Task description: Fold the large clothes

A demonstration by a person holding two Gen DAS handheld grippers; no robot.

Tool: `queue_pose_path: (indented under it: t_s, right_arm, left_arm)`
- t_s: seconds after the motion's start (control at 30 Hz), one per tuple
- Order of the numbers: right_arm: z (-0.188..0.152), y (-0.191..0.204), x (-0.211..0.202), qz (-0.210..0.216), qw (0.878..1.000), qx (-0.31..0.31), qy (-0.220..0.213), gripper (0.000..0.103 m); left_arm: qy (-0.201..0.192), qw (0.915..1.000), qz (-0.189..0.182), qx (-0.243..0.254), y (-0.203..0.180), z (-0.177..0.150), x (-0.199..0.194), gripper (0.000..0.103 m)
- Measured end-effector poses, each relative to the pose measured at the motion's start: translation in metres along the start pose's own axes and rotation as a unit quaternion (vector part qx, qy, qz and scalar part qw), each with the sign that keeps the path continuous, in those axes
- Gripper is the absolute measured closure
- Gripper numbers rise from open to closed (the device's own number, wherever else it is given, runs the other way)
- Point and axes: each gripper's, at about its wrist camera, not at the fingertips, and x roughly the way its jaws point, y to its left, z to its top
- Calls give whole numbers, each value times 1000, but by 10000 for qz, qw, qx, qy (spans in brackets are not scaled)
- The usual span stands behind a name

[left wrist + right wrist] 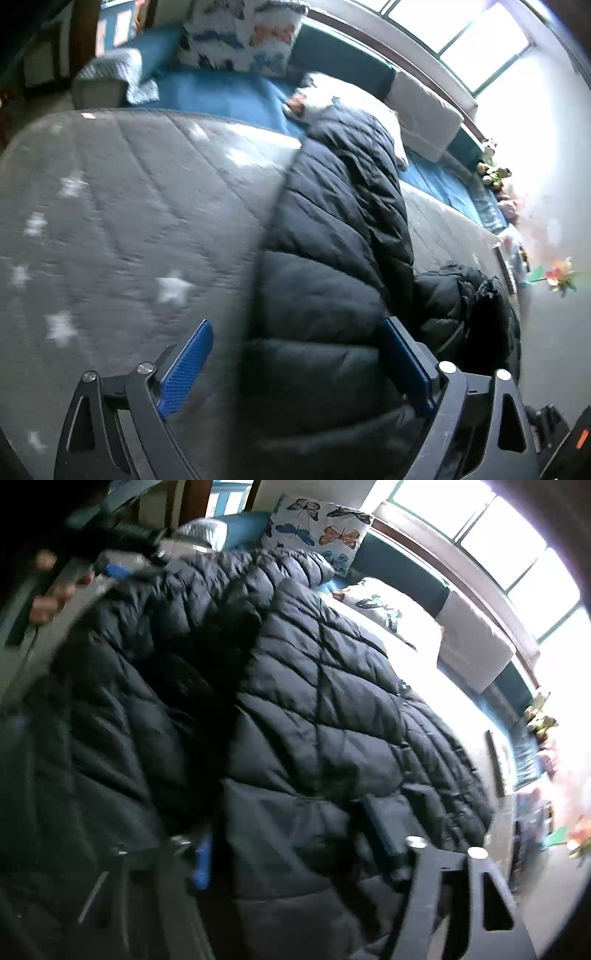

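A dark navy quilted puffer jacket [332, 240] lies spread on a grey quilt with white stars [110, 206]. My left gripper [295, 369] stands wide open over the jacket's near left edge. One blue pad [188, 369] is above the quilt and the other is above the jacket. In the right wrist view the jacket [332, 701] fills most of the picture. My right gripper [291, 845] hangs over its lower part with its jaws apart and puffy fabric between them, not visibly pinched. The left gripper [122, 566] shows blurred at the upper left, held by a hand [48, 602].
Butterfly-print pillows [321, 531] and a blue sheet [221, 92] lie at the head of the bed. A white cushion [424, 118] leans under the bright window [480, 40]. Soft toys [495, 173] and a coloured pinwheel [561, 277] sit at the right. A second dark bundle [465, 306] lies beside the jacket.
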Motion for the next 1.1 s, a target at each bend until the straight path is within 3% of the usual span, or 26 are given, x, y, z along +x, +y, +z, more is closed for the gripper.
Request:
queue_pose_path:
  t_s: [0.07,0.1,0.17,0.23,0.4,0.57,0.67,0.77,0.87,0.93,1.0,1.1]
  right_arm:
    - [-6,-6,-1,14,10000,81,-23,56]
    - [-8,-10,-3,40,9998,195,-53,60]
    - [-12,-25,-14,61,9991,383,-167,75]
    - [-19,-42,-31,-181,9975,572,-372,82]
    - [-47,-103,-76,-888,9848,1272,-784,87]
    - [-98,-169,-102,-1401,9597,2228,-981,88]
    - [-135,-203,-92,-1369,9415,2954,-870,88]
    - [-178,-231,-48,-898,9227,3731,-367,88]
    - [-212,-242,16,-193,8988,4351,486,81]
    - [-225,-235,43,23,8890,4494,879,80]
    - [-224,-225,44,-128,8965,4303,1047,78]
    - [-212,-209,19,-547,9200,3780,881,72]
  left_arm:
    - [86,9999,-45,88,-5,0,12,52]
    - [31,9998,55,178,-10,-3,13,57]
    - [-224,9984,299,435,-18,-11,6,83]
    - [-613,9947,628,538,-24,-22,-13,87]
    - [-1575,9781,1319,336,-16,-65,-92,90]
    - [-2117,9588,1888,172,12,-132,-167,90]
    - [-2412,9419,2332,-148,42,-178,-207,90]
    - [-2265,9357,2684,-328,76,-214,-228,90]
    - [-1569,9486,2691,-553,106,-242,-223,85]
    - [-1393,9519,2691,-462,106,-249,-220,83]
    - [-1333,9523,2730,-276,98,-254,-224,82]
    - [-1288,9568,2608,-28,81,-250,-234,75]
